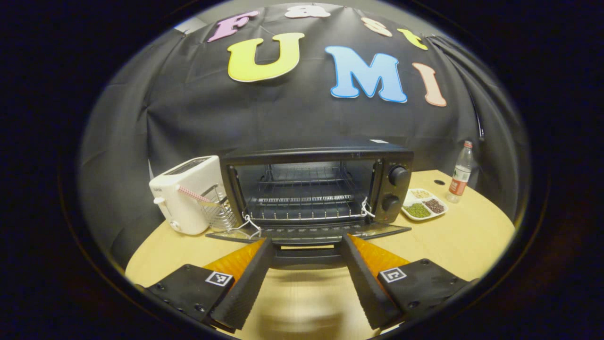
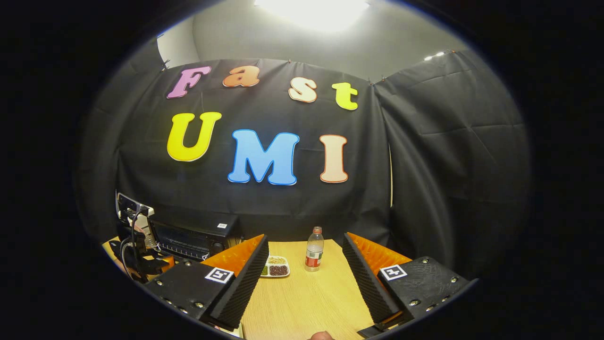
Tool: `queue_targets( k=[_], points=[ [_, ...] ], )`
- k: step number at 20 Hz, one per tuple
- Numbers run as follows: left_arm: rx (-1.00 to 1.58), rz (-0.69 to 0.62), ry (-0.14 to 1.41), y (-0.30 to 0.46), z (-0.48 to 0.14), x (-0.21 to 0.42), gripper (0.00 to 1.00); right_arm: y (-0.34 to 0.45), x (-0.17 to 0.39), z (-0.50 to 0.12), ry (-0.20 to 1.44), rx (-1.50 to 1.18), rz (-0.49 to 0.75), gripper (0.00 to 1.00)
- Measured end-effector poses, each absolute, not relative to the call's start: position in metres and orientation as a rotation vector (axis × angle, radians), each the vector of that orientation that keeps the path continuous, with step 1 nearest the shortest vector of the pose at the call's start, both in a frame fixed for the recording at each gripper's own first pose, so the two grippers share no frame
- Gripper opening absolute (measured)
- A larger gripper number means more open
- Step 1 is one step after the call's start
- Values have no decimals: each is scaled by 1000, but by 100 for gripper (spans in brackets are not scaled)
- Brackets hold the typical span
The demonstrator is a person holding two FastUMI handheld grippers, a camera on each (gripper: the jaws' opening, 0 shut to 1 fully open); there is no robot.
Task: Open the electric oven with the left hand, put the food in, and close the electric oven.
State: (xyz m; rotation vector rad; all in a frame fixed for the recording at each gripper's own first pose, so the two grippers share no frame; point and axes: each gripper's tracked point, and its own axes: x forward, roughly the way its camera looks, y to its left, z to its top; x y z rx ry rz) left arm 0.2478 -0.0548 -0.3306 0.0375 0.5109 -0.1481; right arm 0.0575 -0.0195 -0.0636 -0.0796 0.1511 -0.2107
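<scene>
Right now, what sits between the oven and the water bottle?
In the left gripper view, a white divided dish of beans and grains lies on the table between the oven and the water bottle.

Oven [image 1: 316,189] mouth wide open, door [image 1: 309,232] folded flat over the tabletop [image 1: 472,236], wire rack [image 1: 302,198] spanning the cavity. Hemmed left by toaster [image 1: 188,193] and wire basket [image 1: 219,208], right by divided plate [image 1: 423,204] and bottle [image 1: 460,172]. Bare tabletop ahead of the door.

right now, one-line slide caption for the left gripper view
Open left gripper faces the oven, its door down, toaster beside it.
</scene>
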Motion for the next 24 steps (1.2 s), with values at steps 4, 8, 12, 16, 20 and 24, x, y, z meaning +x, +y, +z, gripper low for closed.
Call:
queue_targets(
  k=[4,8,12,16,20,24],
  points=[
    [10,-146,563,-53,-346,235,100,-16,54,-67,168,-83,-188,97],
    [15,-154,587,-54,-357,225,97,-14,52,-69,176,-96,-169,97],
    [17,-152,611,-56,-366,215,97,-10,48,-74,195,-97,-149,97],
    [26,-149,571,-50,-343,208,98,-2,48,-75,196,-87,-113,97],
    [39,-144,433,-40,-274,202,97,14,51,-84,226,-65,-48,97],
    [26,-134,286,-29,-194,185,92,38,52,-98,258,-28,48,97]
  ],
)
